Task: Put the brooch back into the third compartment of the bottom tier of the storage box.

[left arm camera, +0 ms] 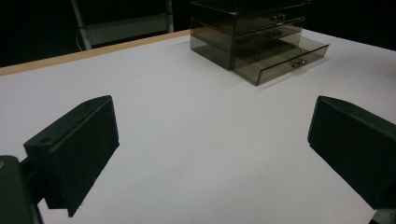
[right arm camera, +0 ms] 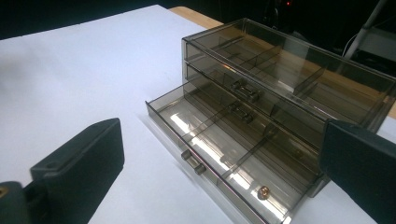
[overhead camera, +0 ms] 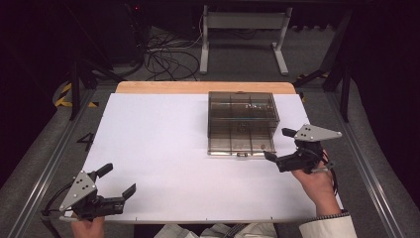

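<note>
White surface [overhead camera: 163, 148] carries a smoked drawer box [overhead camera: 241, 110] at its far right, bottom drawer [right arm camera: 219, 154] pulled out, right claw [overhead camera: 277, 145] wide and empty just beside it, left claw [overhead camera: 119, 179] wide, near corner.

Black right gripper [overhead camera: 277, 146], grey three-cornered plate, white sleeve [overhead camera: 329, 227], trailing cable

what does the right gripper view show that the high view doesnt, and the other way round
Right gripper view alone: a small round brass-coloured thing inside the pulled-out bottom drawer, beside its dividers.

High view alone: both hand-held grippers, the left gripper and the right gripper, jaws open, plus the floor cables beyond the table.

Both: the smoky transparent plastic drawer chest on the white table top, bottom drawer open.
</note>
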### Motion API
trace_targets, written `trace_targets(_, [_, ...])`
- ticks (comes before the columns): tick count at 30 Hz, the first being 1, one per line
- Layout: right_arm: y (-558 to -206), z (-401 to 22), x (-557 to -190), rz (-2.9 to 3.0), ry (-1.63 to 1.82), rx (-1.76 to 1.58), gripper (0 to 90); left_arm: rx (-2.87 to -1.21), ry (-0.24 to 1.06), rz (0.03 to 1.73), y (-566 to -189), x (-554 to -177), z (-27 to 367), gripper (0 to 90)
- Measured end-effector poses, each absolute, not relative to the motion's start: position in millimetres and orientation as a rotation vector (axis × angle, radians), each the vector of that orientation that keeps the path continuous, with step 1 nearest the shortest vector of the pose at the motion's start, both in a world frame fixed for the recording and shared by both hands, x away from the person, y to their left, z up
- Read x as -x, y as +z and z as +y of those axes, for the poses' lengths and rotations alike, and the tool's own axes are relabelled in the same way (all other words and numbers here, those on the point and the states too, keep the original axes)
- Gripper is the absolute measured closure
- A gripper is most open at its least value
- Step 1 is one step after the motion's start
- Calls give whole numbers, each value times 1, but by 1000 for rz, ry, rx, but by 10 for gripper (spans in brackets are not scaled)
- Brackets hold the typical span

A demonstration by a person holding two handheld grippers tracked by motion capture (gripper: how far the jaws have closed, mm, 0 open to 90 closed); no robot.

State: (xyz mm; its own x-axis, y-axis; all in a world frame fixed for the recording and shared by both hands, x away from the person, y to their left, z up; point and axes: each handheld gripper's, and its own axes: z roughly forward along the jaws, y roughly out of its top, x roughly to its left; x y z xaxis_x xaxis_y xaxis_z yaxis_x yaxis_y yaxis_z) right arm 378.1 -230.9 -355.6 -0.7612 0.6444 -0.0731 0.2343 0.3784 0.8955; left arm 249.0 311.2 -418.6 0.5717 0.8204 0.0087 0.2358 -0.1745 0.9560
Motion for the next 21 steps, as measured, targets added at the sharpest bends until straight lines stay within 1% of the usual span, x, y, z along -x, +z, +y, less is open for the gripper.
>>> trace_targets(6, [-359, -238, -369, 2224, 1352, -754, 0, -1723, 663, 879, -418, -249, 308, 26])
trace_targets(21, [-390, -252, -348, 2272, 1361, -768, 0, -1734, 665, 871, -419, -251, 305, 25])
